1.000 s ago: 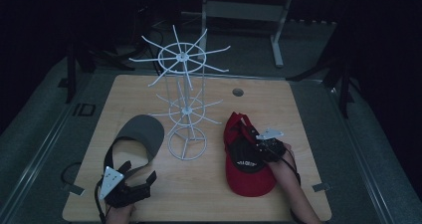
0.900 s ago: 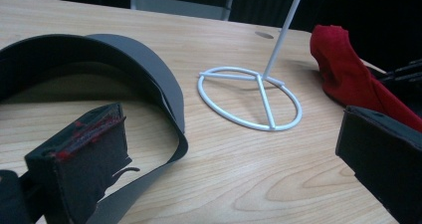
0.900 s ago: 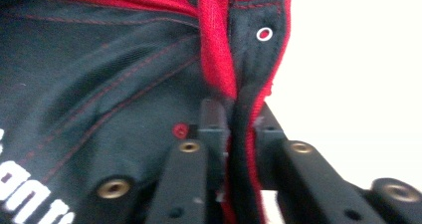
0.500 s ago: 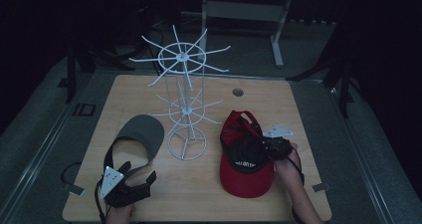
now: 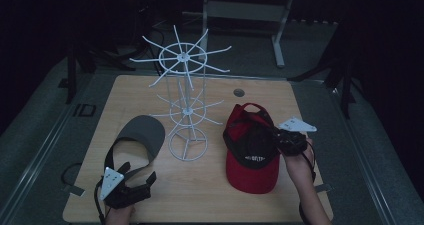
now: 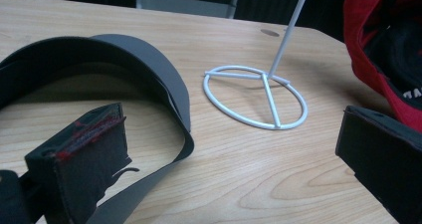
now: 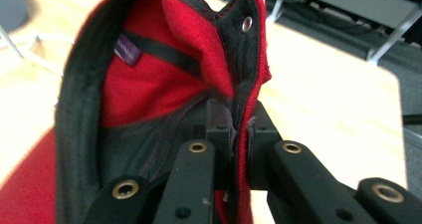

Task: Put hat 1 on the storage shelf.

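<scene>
Jaws pinching red fabric cap (image 7: 149, 74) rim

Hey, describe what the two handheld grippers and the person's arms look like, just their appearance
Both are black two-jaw tools. The left gripper and the right gripper each carry a pale grey three-cornered plate on top. The left's jaws are blocky black pads, one with reddish scuffing along its edge. The right's linkage arms show brass-coloured rivets. A dark cable trails from the left gripper. The forearms look bare, with no sleeves visible.

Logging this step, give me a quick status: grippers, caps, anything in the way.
Right gripper shut on red-and-black cap. Left gripper open, beside grey visor. White wire rack stands between them.
</scene>
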Action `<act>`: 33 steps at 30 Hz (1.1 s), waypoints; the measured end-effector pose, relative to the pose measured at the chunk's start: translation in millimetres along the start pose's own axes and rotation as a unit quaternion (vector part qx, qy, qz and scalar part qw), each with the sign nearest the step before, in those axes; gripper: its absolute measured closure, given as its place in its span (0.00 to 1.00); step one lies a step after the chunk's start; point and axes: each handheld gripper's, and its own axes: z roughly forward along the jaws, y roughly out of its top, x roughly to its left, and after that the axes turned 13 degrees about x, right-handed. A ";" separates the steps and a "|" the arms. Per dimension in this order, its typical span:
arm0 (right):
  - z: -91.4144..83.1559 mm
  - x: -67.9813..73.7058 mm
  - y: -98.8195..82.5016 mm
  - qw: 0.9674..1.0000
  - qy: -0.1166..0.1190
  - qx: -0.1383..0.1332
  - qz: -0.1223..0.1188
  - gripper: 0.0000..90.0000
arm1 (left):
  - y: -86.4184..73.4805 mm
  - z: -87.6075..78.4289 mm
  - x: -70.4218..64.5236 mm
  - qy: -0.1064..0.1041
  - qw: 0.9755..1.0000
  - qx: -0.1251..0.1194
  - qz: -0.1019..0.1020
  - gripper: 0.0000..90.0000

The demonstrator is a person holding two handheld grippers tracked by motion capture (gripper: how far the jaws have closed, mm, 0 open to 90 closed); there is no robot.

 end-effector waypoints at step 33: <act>-94.8 -9.5 8.7 0.996 0.005 -0.091 0.024 0.94 | 77.4 -58.4 -64.2 -0.115 0.986 -0.027 0.119 0.01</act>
